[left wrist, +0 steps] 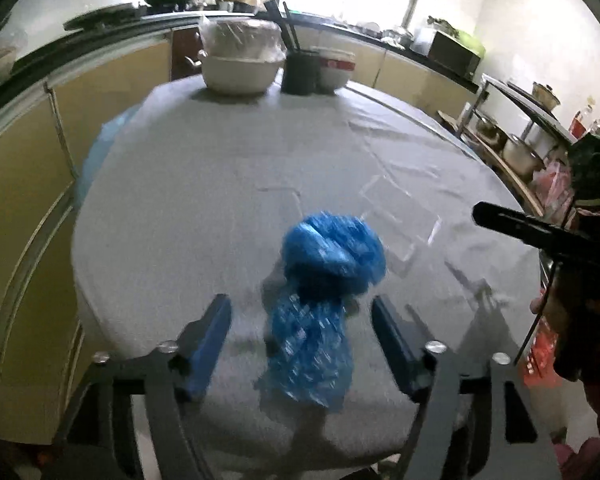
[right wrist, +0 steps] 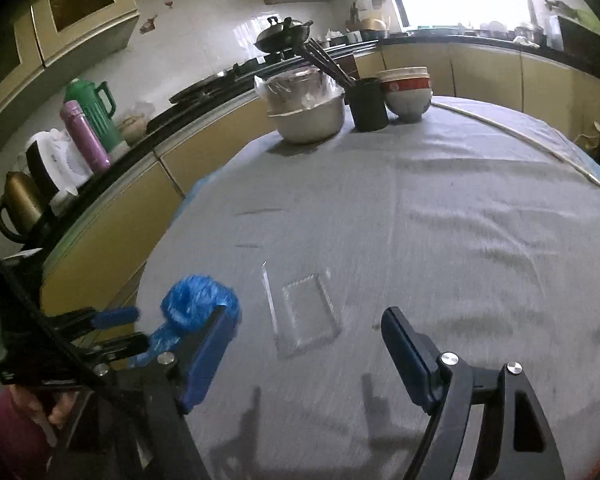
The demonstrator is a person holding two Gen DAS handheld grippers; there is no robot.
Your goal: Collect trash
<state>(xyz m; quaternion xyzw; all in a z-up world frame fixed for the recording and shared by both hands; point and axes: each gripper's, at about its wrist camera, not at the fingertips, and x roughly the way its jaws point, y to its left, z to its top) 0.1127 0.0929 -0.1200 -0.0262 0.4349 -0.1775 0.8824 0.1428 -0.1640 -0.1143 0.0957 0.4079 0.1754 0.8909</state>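
Note:
A crumpled blue plastic bag lies on the grey tablecloth, between and just ahead of my open left gripper; the fingers do not touch it. The bag also shows in the right wrist view, with the left gripper open around its lower end. A clear plastic tray lies flat on the cloth, just ahead of my open, empty right gripper. The tray shows faintly in the left wrist view. The right gripper's body enters that view from the right.
At the table's far edge stand a covered metal pot, a black cup with chopsticks and stacked bowls. Kitchen counters with a wok, flasks and kettle run behind; a shelf of pots stands right.

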